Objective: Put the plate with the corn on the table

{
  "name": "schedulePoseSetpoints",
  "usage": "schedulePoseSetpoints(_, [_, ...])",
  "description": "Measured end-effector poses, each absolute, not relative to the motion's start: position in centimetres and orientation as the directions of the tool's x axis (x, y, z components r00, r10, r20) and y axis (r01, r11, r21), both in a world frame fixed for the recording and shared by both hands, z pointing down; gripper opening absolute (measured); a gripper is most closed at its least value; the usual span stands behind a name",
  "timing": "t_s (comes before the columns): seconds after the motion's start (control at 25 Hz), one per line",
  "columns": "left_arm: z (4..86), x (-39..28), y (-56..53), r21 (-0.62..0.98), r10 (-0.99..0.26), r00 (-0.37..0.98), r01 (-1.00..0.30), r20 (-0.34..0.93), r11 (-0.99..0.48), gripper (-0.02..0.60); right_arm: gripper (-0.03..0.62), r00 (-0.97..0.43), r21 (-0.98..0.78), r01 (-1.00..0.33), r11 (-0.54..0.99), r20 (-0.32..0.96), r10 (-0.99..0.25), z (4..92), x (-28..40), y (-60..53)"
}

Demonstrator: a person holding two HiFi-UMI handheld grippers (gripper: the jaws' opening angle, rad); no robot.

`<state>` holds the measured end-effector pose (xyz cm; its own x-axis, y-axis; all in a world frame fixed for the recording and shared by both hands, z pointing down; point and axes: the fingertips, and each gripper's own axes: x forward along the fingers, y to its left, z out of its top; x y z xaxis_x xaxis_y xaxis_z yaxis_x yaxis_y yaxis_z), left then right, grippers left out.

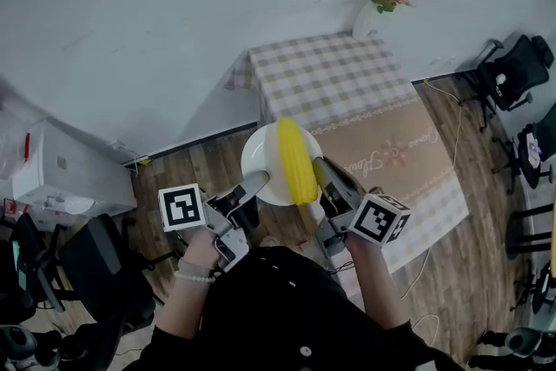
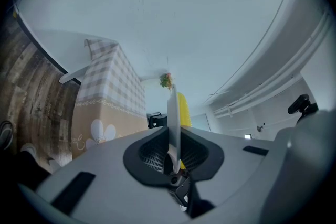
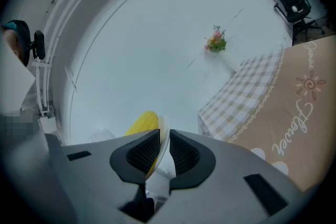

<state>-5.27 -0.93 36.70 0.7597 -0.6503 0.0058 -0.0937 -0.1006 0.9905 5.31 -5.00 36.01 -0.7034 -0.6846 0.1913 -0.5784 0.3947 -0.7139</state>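
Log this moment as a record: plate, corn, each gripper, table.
plate: white, held in the air at the table's near end, not set down
corn: yellow cob lying across the plate
left gripper: shut on the plate's rim
right gripper: shut on the opposite rim
table: checked and tan top, with a vase of flowers at its far end

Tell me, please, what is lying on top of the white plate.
One yellow corn cob lies across the plate. The corn cob covers the plate's right part, so anything beneath it cannot be seen.
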Motion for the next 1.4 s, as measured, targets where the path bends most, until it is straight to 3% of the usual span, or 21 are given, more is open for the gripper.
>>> schedulePoseSetpoints(1.0, [37.4, 0.0, -5.5, 0.985, -0.590, 0.807, -0.130, 0.037, -0.116, 0.038, 0.086, -0.650, -0.730, -0.596, 0.336, 0.192, -0.735, 37.3, 10.8, -8.8])
schedulePoseSetpoints(1.4, [38.4, -1.3, -9.3, 0.982, -0.512, 0.858, -0.133, 0.045, -0.136, 0.037, 0.084, -0.587, -0.735, -0.621, 0.272, 0.207, -0.782, 38.6, 9.8, -11.5])
